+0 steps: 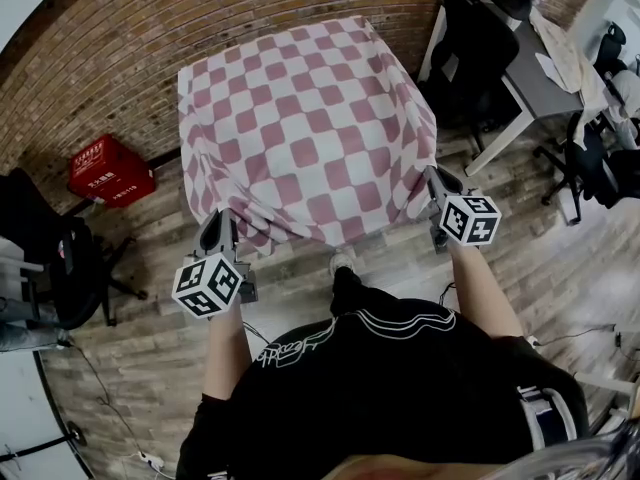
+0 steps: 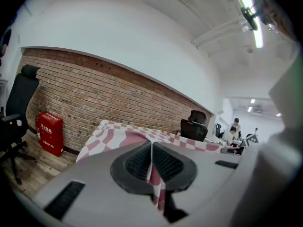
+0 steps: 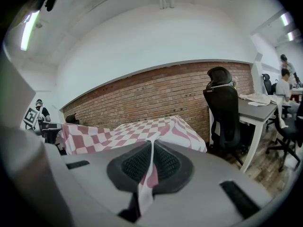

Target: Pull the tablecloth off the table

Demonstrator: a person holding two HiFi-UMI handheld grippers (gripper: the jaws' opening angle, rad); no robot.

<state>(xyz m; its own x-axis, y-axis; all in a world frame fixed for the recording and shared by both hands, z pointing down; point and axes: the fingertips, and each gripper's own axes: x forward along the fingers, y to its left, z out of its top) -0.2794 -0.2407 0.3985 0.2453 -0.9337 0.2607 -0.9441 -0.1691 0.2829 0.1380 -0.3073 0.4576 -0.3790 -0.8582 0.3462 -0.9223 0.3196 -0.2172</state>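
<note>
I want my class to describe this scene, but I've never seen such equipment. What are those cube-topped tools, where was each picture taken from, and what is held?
No robot here: a person holds a two-jaw tool in each hand. The head view looks down from their head; the other two cameras ride on the tools. The left gripper and right gripper are each shut on the near edge of the pink-and-white checked tablecloth, which hides the table. The marker cubes belong to the grippers.
</note>
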